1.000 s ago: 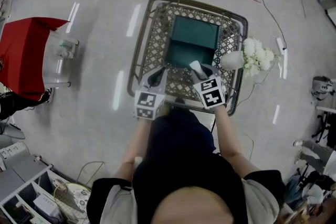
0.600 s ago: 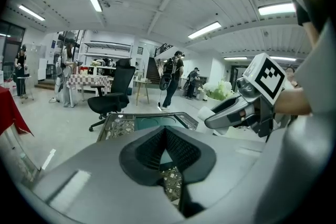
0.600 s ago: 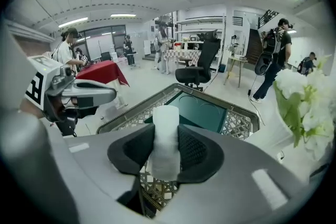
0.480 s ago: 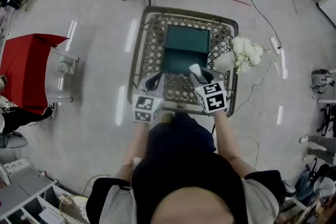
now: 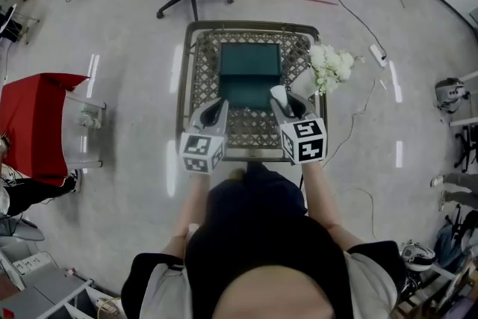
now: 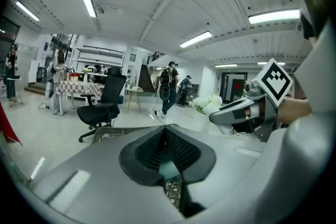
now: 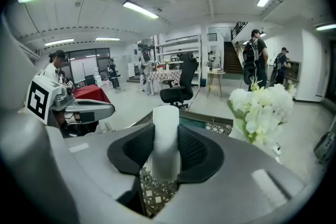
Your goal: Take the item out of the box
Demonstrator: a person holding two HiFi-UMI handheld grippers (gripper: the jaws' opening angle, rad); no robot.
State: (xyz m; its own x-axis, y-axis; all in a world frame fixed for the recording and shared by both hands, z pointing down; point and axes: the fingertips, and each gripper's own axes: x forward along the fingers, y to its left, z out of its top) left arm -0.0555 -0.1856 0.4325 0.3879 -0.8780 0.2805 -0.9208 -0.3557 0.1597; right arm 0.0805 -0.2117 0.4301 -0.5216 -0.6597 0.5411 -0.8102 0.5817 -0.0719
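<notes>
Head view: a lattice table sits in the upper middle of the frame with a green box on it. The left gripper hangs over the table's lower left part. The right gripper is at the lower right and carries a white cylinder at its tip. The cylinder sits over the box's lower right edge, with its long axis leaning toward the upper left. White flowers lie just right of the table.

Left gripper view: the left gripper has its jaws pressed together with nothing between them. The right gripper shows at middle right.

Right gripper view: the right gripper clamps the white cylinder. The cylinder stands upright in the frame, its long axis vertical and its top end rising above the pads. The lattice table shows below it and the green box lies beyond. The white flowers are at right and the left gripper at left.
</notes>
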